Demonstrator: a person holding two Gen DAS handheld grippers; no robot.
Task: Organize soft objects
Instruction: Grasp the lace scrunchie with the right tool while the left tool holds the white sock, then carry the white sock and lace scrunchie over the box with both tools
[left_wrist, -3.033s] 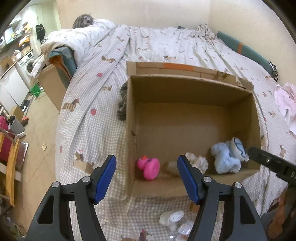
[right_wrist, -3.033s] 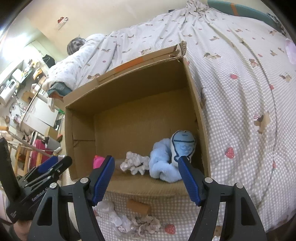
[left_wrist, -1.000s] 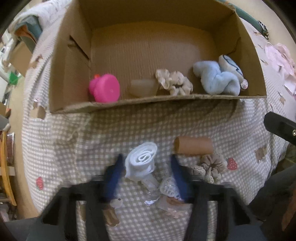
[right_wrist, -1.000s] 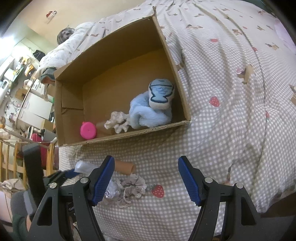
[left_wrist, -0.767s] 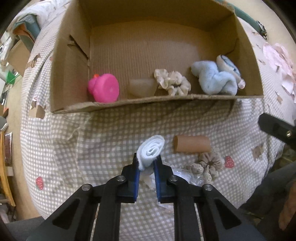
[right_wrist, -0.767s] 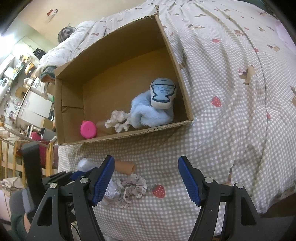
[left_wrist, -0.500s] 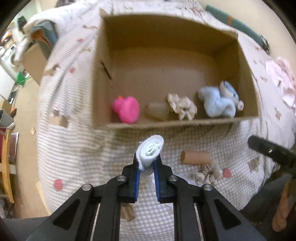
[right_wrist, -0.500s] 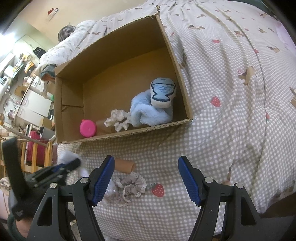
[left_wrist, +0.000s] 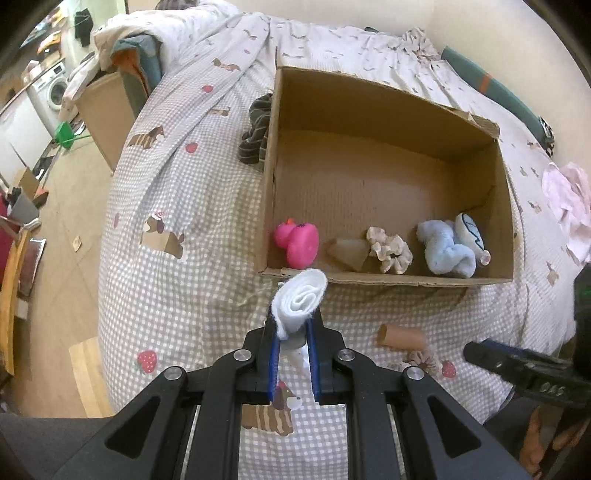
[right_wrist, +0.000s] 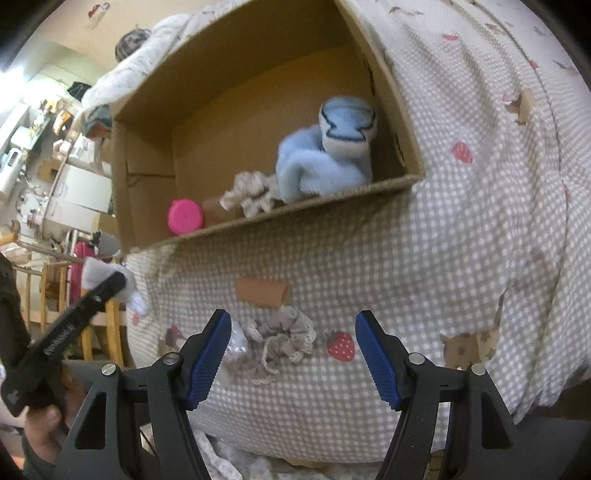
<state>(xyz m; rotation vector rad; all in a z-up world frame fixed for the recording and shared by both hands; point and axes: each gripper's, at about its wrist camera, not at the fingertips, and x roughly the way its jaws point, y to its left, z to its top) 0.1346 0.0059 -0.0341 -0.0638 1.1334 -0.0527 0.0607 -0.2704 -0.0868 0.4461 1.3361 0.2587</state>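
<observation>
Item 1: left hand-held gripper (left_wrist: 291, 354), clamped on a rolled white cloth (left_wrist: 301, 301), which is held above the gingham bedspread (left_wrist: 177, 295) just short of the near wall of the cardboard box (left_wrist: 271, 177).

Item 2: box contents, listed along the near wall from the left: pink toy (left_wrist: 297, 240), a translucent beige piece (left_wrist: 349, 251), cream scrunchie (left_wrist: 389, 251), light blue plush (left_wrist: 448, 251).

Item 3: brown cardboard tube (right_wrist: 262, 291), laid on the bedspread in front of the box, with a grey lace scrunchie (right_wrist: 280, 339) just below it and a crinkled clear wrapper (right_wrist: 236, 345) beside that.

Item 4: right hand-held gripper (right_wrist: 293, 354), spread wide and empty, with the grey lace scrunchie seen between its blue pads (right_wrist: 208, 358).
</observation>
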